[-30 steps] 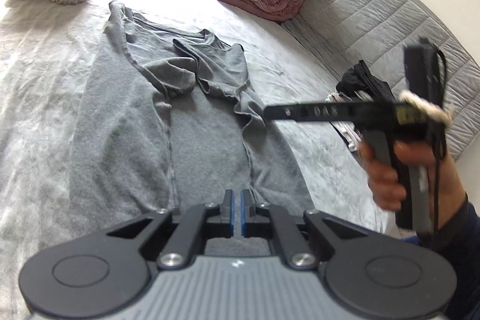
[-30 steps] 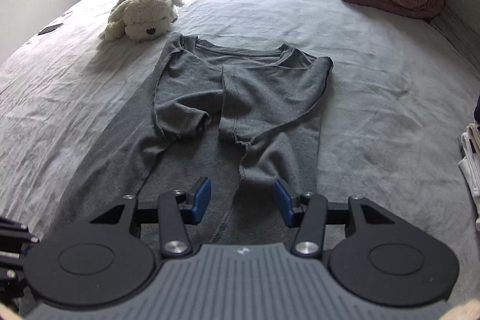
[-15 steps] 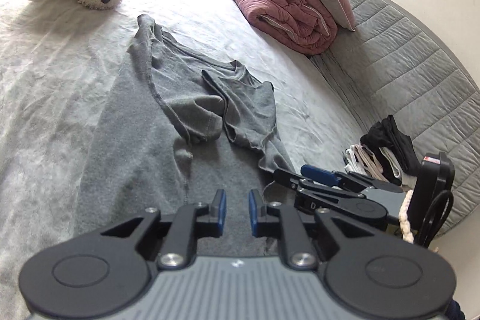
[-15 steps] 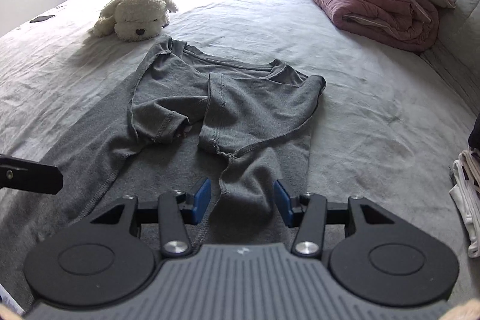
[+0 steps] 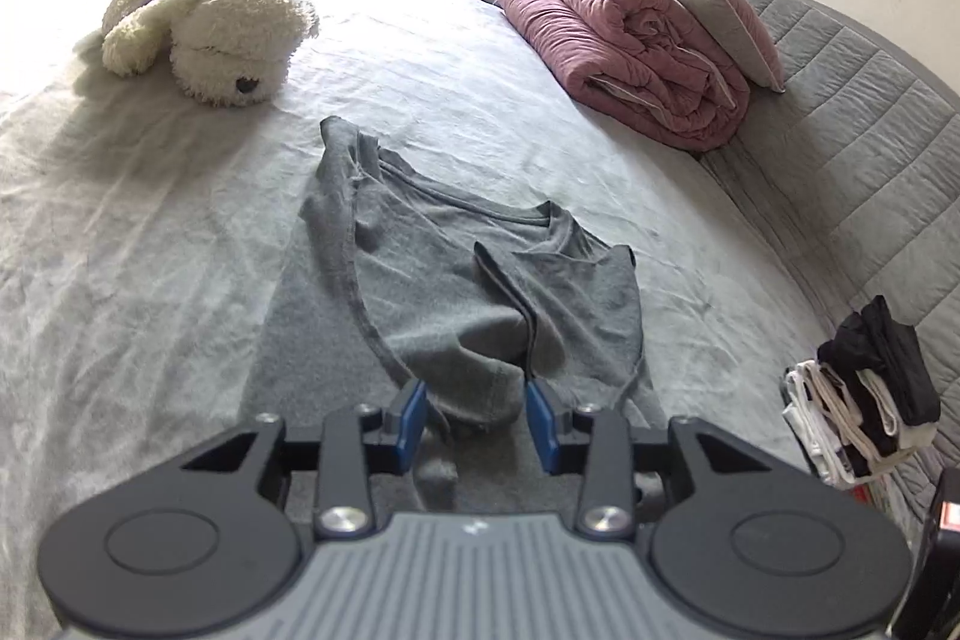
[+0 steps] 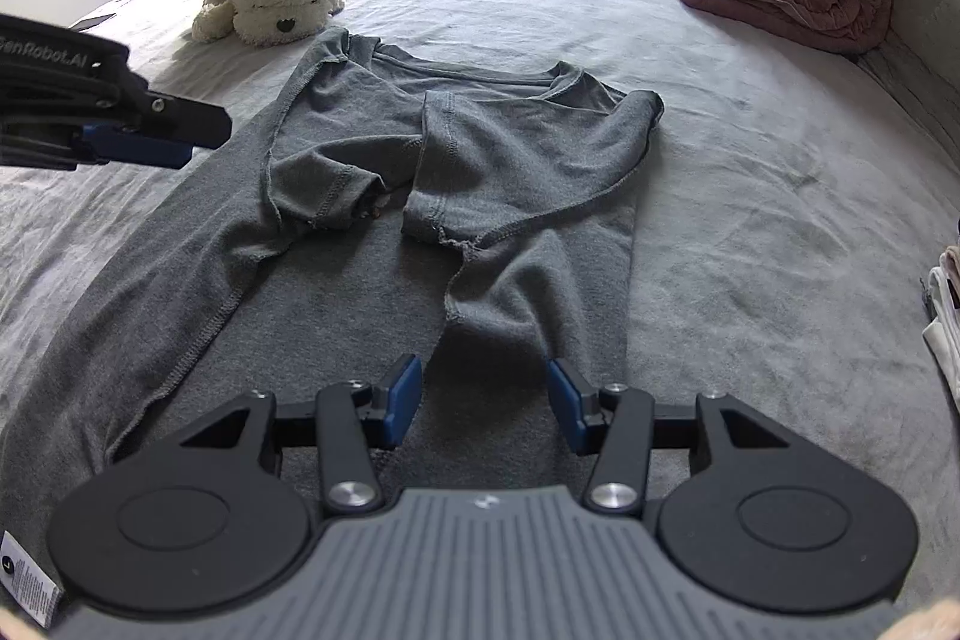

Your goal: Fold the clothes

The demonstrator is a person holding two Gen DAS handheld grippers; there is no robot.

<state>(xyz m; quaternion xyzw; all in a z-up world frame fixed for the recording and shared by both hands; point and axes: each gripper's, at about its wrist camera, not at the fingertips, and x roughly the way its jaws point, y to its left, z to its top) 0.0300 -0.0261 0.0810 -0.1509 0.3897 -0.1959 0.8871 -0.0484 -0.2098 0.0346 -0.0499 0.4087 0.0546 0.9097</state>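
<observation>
A grey T-shirt (image 5: pixel 456 280) lies flat on the bed, both sleeves folded in over its chest (image 6: pixel 480 148). My left gripper (image 5: pixel 478 421) hovers over the shirt's left side. Its jaws are opening, and the folded sleeve cuff shows in the gap between them, but the pads do not press on it. In the right wrist view the left gripper (image 6: pixel 207 141) reaches in from the left edge, above the shirt's side. My right gripper (image 6: pixel 485 400) stands open low over the shirt's bottom part, with fabric beneath it and nothing pinched.
A white plush dog (image 5: pixel 210 34) lies beyond the shirt's collar. A rolled pink quilt (image 5: pixel 630 52) and a pillow (image 5: pixel 690 4) rest against the grey quilted headboard (image 5: pixel 870 148). A stack of folded clothes (image 5: pixel 864 388) sits at the right. Pale grey sheet (image 6: pixel 750 190) surrounds the shirt.
My left gripper went from shut to open and swung over to the shirt's left side, entering the right wrist view. The right gripper stayed open and sank slightly toward the hem.
</observation>
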